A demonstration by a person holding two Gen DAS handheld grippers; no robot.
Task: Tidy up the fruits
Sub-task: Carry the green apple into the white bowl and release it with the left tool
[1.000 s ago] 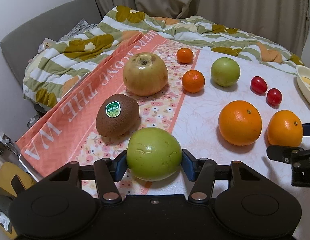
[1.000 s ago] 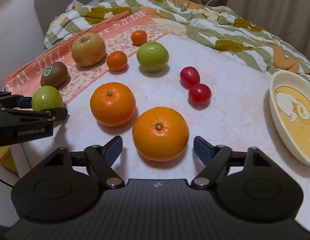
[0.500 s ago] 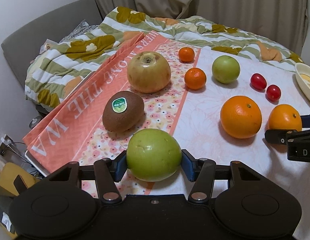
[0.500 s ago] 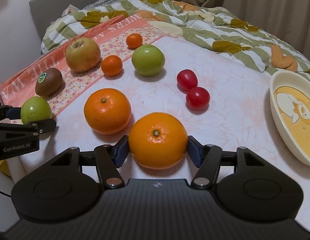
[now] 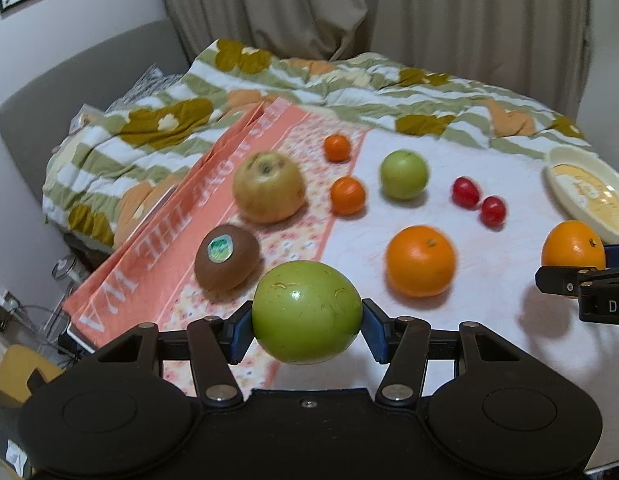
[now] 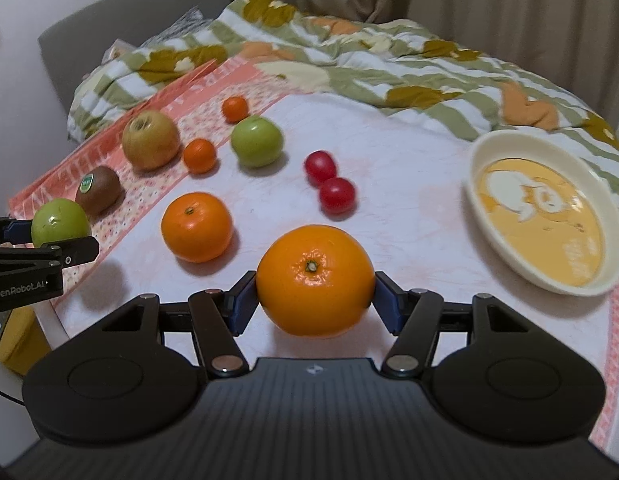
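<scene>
Both tools loaded: left tool (image 5: 307,322) clamped on a green apple (image 5: 306,311) at lower centre, right tool (image 6: 315,302) clamped on an orange (image 6: 314,280). Bowl (image 6: 485,216), right of frame, holds nothing; the other fruit sits unsorted on the worktop.

Shiny round green apple (image 5: 307,312), glossy round orange (image 6: 315,280), brown fuzzy kiwi with green sticker (image 5: 226,257), cream shallow bowl with yellow cartoon print (image 6: 545,216), salmon floral-patterned cloth (image 5: 285,236), green-and-white striped quilt (image 5: 157,132)

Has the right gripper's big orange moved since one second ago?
Yes. The held orange sits clamped in the right gripper, lifted and shifted right toward the bowl, away from the other large orange.
</scene>
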